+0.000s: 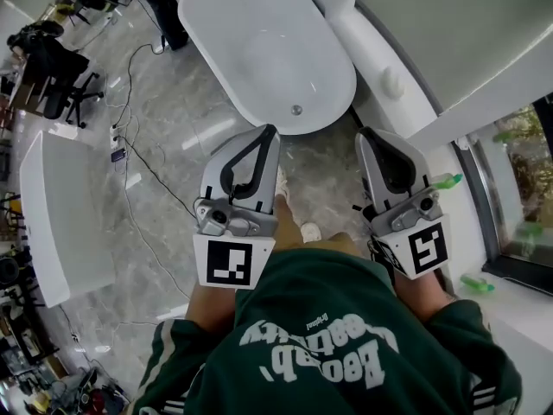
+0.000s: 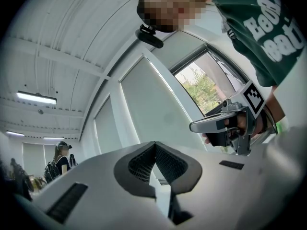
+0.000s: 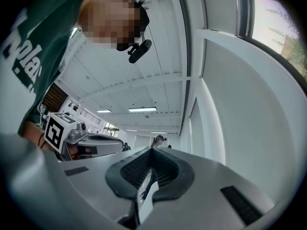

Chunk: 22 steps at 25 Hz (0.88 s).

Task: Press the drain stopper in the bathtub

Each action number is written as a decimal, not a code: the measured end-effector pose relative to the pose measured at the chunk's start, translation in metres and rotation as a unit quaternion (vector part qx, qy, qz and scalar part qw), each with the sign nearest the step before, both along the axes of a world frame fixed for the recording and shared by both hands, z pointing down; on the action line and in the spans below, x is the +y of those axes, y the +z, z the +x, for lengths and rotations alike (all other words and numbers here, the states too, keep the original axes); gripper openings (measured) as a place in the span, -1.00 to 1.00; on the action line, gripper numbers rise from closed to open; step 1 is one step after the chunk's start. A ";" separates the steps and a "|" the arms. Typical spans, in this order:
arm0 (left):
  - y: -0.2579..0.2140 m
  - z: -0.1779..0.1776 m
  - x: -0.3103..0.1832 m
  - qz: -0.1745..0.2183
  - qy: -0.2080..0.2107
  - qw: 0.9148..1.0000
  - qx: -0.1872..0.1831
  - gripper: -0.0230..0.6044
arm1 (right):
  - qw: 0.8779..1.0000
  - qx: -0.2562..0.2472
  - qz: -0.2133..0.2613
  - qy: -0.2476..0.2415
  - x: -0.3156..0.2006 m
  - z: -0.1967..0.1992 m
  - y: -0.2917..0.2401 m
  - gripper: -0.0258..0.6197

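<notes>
The white bathtub [image 1: 259, 50] stands on the marble floor ahead of me. Its small round metal drain stopper [image 1: 296, 109] sits at the tub's near end. My left gripper [image 1: 269, 130] and right gripper [image 1: 366, 134] are held side by side in front of my chest, well short of the tub. Both are shut with nothing between the jaws. In the left gripper view the shut left gripper [image 2: 154, 146] points up at the ceiling, with the right gripper [image 2: 225, 123] beside it. The right gripper view shows the shut right gripper [image 3: 152, 150] and the left gripper [image 3: 91, 143].
Black cables [image 1: 138, 158] trail over the floor left of the tub. A second white tub or basin [image 1: 52, 223] stands at the left. Office chairs [image 1: 60, 76] are at the far left. A white ledge [image 1: 389, 85] and window run along the right. My shoes [image 1: 304, 230] are below the tub.
</notes>
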<state>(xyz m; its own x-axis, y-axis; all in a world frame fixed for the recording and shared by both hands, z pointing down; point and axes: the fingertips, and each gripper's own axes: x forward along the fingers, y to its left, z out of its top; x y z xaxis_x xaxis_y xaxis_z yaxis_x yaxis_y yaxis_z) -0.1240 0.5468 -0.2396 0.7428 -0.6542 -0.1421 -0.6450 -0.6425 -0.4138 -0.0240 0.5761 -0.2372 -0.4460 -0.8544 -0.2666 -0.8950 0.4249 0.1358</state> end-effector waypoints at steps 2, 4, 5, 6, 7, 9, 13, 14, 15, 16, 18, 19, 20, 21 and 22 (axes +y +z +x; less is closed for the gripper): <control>0.002 0.006 -0.015 -0.002 0.002 1.000 0.002 -0.91 | 1.000 0.004 0.001 0.003 -0.014 0.006 0.000 -0.88; 0.005 0.010 -0.029 -0.008 0.004 1.000 0.007 -0.91 | 1.000 0.008 -0.001 0.006 -0.027 0.011 0.002 -0.88; 0.007 0.011 -0.038 -0.012 0.004 1.000 0.012 -0.91 | 1.000 0.011 -0.003 0.008 -0.034 0.013 0.004 -0.88; 0.010 0.011 -0.048 -0.017 0.004 1.000 0.016 -0.91 | 1.000 0.012 -0.005 0.011 -0.043 0.015 0.006 -0.88; 0.012 0.011 -0.060 -0.021 0.005 1.000 0.018 -0.91 | 1.000 0.013 -0.009 0.014 -0.053 0.016 0.009 -0.88; 0.020 0.013 -0.088 -0.030 0.009 0.999 0.018 -0.91 | 1.000 0.013 -0.020 0.020 -0.080 0.020 0.017 -0.88; 0.037 0.020 -0.156 -0.047 0.015 0.999 0.012 -0.91 | 0.998 0.011 -0.046 0.029 -0.148 0.027 0.036 -0.88; 0.040 0.020 -0.174 -0.051 0.018 0.998 0.012 -0.91 | 0.998 0.012 -0.052 0.033 -0.166 0.027 0.039 -0.88; 0.042 0.019 -0.192 -0.055 0.020 0.998 0.011 -0.91 | 0.998 0.014 -0.057 0.036 -0.184 0.027 0.043 -0.88; 0.044 0.018 -0.210 -0.058 0.022 0.998 0.010 -0.91 | 0.997 0.017 -0.061 0.039 -0.202 0.027 0.046 -0.88; 0.049 0.021 -0.245 -0.061 0.028 0.998 0.008 -0.91 | 0.996 0.019 -0.069 0.044 -0.237 0.028 0.053 -0.88; 0.052 0.023 -0.262 -0.063 0.032 0.997 0.005 -0.91 | 0.996 0.019 -0.071 0.047 -0.255 0.029 0.056 -0.88; 0.055 0.026 -0.279 -0.066 0.038 0.997 0.003 -0.91 | 0.996 0.018 -0.074 0.049 -0.272 0.029 0.058 -0.88; 0.056 0.028 -0.295 -0.068 0.044 0.997 0.000 -0.91 | 0.996 0.018 -0.076 0.052 -0.289 0.028 0.059 -0.88; 0.057 0.029 -0.311 -0.070 0.050 0.996 -0.002 -0.91 | 0.995 0.018 -0.078 0.055 -0.305 0.027 0.059 -0.88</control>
<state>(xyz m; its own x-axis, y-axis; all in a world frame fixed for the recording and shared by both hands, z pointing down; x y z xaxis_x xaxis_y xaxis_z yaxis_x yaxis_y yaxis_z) -0.0947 0.2363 -0.1823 0.8051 -0.5909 -0.0515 -0.5743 -0.7548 -0.3170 0.0032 0.2713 -0.1778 -0.3541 -0.9285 -0.1118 -0.9331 0.3427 0.1091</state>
